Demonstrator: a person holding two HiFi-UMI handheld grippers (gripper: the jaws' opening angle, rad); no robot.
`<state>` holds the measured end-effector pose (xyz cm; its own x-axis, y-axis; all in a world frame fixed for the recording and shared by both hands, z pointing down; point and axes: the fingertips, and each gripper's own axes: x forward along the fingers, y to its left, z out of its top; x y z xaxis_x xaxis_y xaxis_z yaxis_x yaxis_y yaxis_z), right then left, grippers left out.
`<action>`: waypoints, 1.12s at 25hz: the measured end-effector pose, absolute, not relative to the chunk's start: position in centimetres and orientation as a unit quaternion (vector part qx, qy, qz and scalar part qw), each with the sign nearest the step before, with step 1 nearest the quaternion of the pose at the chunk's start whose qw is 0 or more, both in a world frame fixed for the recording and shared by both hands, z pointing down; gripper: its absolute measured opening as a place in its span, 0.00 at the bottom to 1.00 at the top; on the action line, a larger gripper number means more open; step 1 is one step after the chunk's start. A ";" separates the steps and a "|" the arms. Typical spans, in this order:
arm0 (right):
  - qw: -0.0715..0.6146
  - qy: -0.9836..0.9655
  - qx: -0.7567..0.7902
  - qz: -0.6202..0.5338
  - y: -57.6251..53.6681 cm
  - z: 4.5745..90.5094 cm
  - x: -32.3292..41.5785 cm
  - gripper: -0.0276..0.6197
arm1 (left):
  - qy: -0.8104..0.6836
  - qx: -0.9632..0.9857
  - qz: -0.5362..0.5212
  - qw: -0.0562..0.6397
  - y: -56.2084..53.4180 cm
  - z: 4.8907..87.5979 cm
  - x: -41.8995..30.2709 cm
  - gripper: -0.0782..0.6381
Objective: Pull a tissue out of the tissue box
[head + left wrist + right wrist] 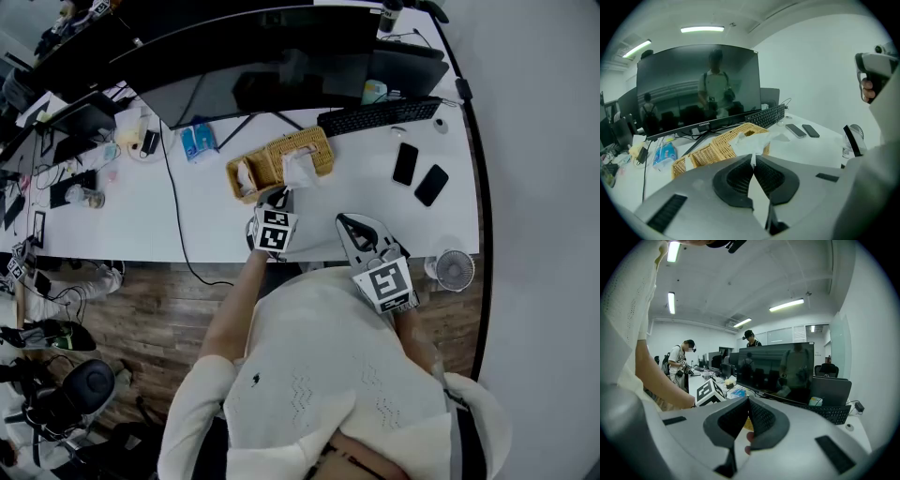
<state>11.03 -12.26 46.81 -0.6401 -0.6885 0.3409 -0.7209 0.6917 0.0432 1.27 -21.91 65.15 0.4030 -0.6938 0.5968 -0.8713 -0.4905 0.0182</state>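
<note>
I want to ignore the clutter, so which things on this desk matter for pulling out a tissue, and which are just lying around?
In the job: tissue box, tissue, left gripper shut on the tissue.

Lying about: keyboard, phone, second phone, fan, blue pack, monitor, wicker basket.

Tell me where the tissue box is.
In the head view, the tissue box sits mid-desk, just beyond the left gripper, beside a wicker basket on its left, with the keyboard to its right.
</note>
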 end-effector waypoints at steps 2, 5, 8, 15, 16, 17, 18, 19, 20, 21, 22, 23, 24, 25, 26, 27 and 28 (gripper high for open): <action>0.168 -0.904 0.389 0.050 -12.1 46.9 11.0 0.04 | -0.478 0.821 0.264 0.165 -21.8 65.1 1.3 0.13; 0.170 -0.904 0.389 0.049 -11.7 47.0 10.8 0.04 | -0.476 0.821 0.265 0.168 -21.2 65.3 1.2 0.13; 0.171 -0.904 0.389 0.047 -11.3 47.1 10.6 0.04 | -0.476 0.824 0.259 0.166 -20.9 65.1 1.2 0.13; 0.170 -0.905 0.387 0.046 -10.5 47.1 10.2 0.04 | -0.480 0.826 0.247 0.163 -20.0 64.7 1.1 0.13; 0.170 -0.905 0.387 0.046 -10.4 47.2 10.1 0.04 | -0.481 0.826 0.245 0.163 -19.9 64.7 1.0 0.13; 0.170 -0.906 0.386 0.046 -10.3 47.2 10.1 0.04 | -0.481 0.826 0.244 0.164 -19.7 64.6 0.9 0.13; 0.170 -0.906 0.385 0.046 -10.1 47.2 10.0 0.04 | -0.481 0.826 0.244 0.166 -19.4 64.6 0.8 0.13; 0.170 -0.906 0.384 0.045 -10.0 47.2 9.9 0.04 | -0.481 0.826 0.243 0.166 -19.2 64.6 0.7 0.13; 0.170 -0.907 0.384 0.044 -9.9 47.2 9.9 0.04 | -0.482 0.826 0.242 0.167 -19.0 64.6 0.6 0.13; 0.170 -0.907 0.383 0.043 -9.8 47.2 9.8 0.04 | -0.482 0.825 0.241 0.169 -18.7 64.6 0.5 0.13; 0.169 -0.907 0.383 0.043 -9.8 47.3 9.7 0.04 | -0.483 0.824 0.242 0.172 -18.4 64.5 0.4 0.13; 0.169 -0.907 0.382 0.044 -9.7 47.3 9.6 0.04 | -0.483 0.823 0.243 0.174 -18.1 64.3 0.2 0.13; 0.170 -0.908 0.381 0.043 -9.6 47.3 9.5 0.04 | -0.484 0.823 0.241 0.174 -17.9 64.1 0.1 0.13; 0.170 -0.908 0.380 0.043 -9.5 47.3 9.4 0.04 | -0.486 0.823 0.239 0.172 -17.7 63.7 0.0 0.13; 0.171 -0.908 0.379 0.042 -9.4 47.4 9.3 0.04 | -0.488 0.824 0.236 0.168 -17.5 63.3 -0.1 0.13; 0.172 -0.909 0.378 0.041 -9.3 47.4 9.2 0.04 | -0.489 0.824 0.233 0.166 -17.3 63.0 -0.2 0.13; 0.173 -0.909 0.377 0.041 -9.2 47.4 9.1 0.04 | -0.491 0.824 0.230 0.164 -17.1 62.8 -0.3 0.13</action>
